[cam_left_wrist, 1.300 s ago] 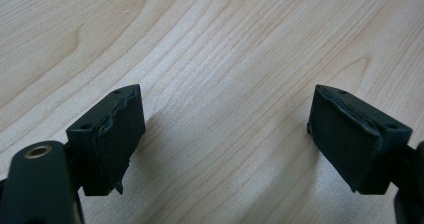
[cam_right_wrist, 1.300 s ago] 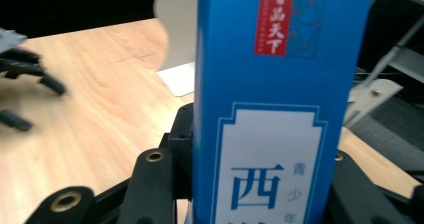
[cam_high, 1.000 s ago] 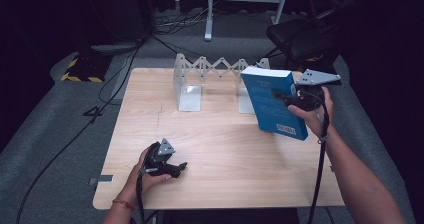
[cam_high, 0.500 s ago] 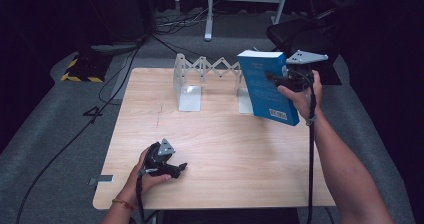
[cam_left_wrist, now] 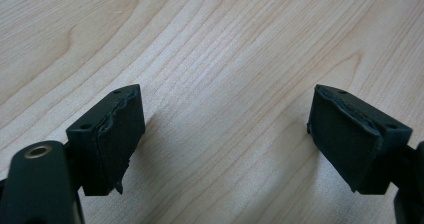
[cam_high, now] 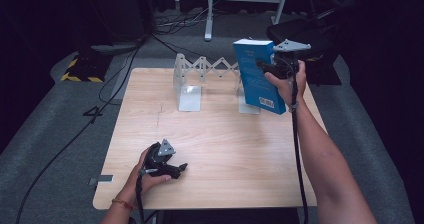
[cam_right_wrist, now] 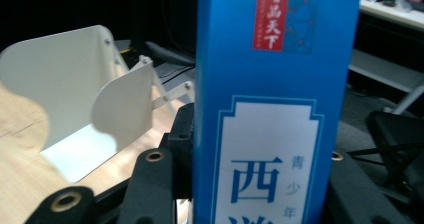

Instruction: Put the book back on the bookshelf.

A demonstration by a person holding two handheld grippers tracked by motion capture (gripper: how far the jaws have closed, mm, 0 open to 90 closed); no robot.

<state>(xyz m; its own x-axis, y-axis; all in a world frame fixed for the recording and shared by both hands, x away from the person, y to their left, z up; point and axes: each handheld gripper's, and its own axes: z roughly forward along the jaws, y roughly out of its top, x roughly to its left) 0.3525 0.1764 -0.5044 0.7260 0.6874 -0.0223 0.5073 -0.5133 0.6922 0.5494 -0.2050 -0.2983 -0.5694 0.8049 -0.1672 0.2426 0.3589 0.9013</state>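
1. Right gripper (cam_high: pixel 261 64) was held above the far right part of the wooden table (cam_high: pixel 225 134), jaws clamped on a blue book (cam_high: pixel 257 74).
2. The book hung in the air, clear of the tabletop, tilted so its top leaned toward the table's left side and its barcoded lower corner pointed toward the right edge.
3. In the right gripper view the book (cam_right_wrist: pixel 272 104) stood upright between the two black jaws, pads pressed on both sides; a red label with white characters sat near its top, large blue characters on a white panel below.
4. An expandable white metal book rack (cam_high: pixel 212 81) stood along the far edge, its zigzag lattice linking two end plates. The book hovered just over the right end plate; whether it touched the plate could not be told.
5. In the right gripper view the rack's curved plates (cam_right_wrist: pixel 85 104) lay to the left of the book.
6. Left gripper (cam_high: pixel 172 168) rested on the table near the near edge, left of centre, in the person's left hand (cam_high: pixel 145 171).
7. In the left gripper view its pads (cam_left_wrist: pixel 120 134) stood wide apart with only bare wood grain between them; nothing was held.
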